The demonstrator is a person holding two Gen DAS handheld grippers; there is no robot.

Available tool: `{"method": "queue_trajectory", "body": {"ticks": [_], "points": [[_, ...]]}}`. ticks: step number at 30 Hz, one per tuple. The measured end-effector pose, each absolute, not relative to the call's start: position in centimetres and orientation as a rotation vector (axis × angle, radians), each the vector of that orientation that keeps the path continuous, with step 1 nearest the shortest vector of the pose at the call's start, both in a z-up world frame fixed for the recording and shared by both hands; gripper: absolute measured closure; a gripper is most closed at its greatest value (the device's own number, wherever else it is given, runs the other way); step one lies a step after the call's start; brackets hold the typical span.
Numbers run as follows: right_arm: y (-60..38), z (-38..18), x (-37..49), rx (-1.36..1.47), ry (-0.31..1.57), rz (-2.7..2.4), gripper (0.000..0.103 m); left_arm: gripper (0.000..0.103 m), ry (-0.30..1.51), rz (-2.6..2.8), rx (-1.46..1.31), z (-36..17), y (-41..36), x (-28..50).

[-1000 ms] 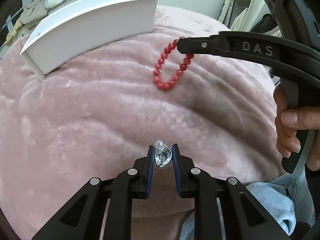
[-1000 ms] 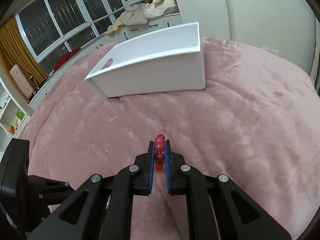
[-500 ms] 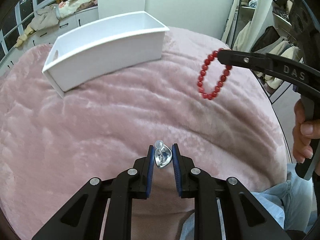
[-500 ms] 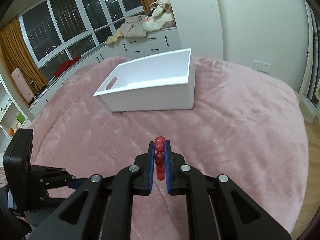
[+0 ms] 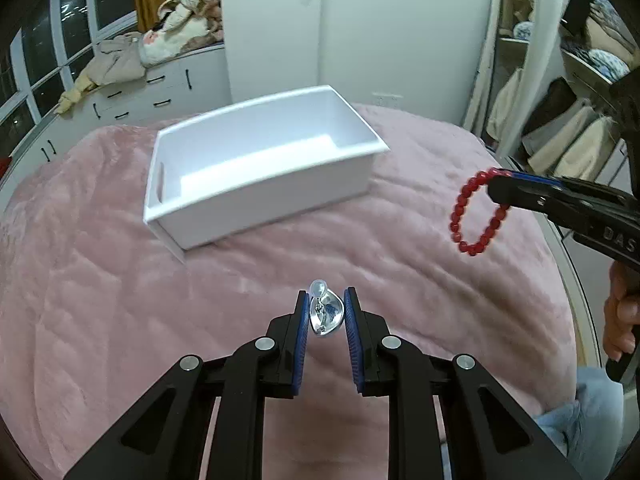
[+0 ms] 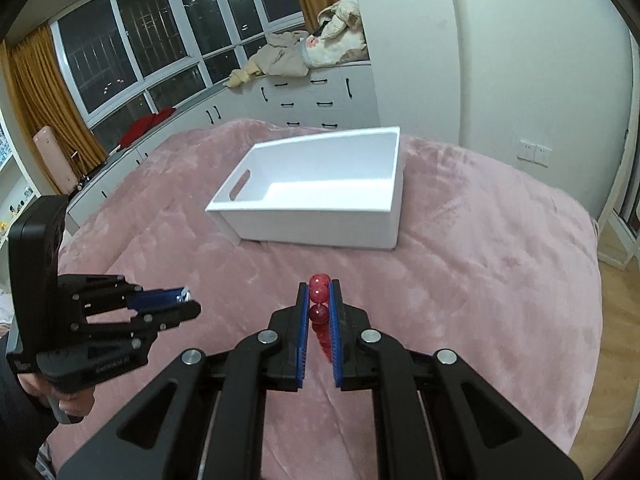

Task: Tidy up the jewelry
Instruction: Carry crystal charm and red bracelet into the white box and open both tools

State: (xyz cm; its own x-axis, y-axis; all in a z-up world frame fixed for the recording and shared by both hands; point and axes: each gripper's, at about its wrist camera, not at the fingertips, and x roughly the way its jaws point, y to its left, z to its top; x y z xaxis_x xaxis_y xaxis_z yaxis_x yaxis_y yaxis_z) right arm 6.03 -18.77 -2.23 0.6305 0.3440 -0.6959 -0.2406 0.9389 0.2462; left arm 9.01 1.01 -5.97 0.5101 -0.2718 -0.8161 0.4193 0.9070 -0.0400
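My left gripper [image 5: 326, 314] pinches a shiny silver earring [image 5: 325, 314]; my right gripper [image 6: 319, 300] is squeezed tight on the red bead bracelet [image 5: 478, 213] – both up off the pink blanket [image 5: 100, 288]. The white box [image 5: 256, 168] sits straight ahead, its long side across – nearer my left.

You're working under even, cool indoor light; the windows [image 6: 132, 60] at 10 o'clock in the right wrist view are black with night. The white box [image 5: 256, 168] glares softly on its floor, and its rim smears with motion blur in the left wrist view. The red bracelet [image 5: 476, 212] at 3 o'clock is blurred too. Both pictures bow strongly at the edges, with dark corners. Shadows on the pink blanket [image 6: 480, 280] stay faint.
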Motion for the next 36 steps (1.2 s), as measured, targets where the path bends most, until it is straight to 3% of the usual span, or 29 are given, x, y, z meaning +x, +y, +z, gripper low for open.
{"method": "queue_trajectory", "body": {"ticks": [19,28,36], "points": [[-18.0,-0.8,13.9,0.118,0.832,0.352,0.093,0.080,0.915,-0.345,0.173,-2.6,2.5,18.6],[-18.7,-1.3,19.2,0.144,0.827,0.346,0.093,0.080,0.941,-0.326,0.168,-4.2,2.1,23.4],[-18.4,-5.2,23.6,0.171,0.882,0.348,0.093,0.080,0.989,-0.268,0.128,-7.4,2.3,27.3]]}}
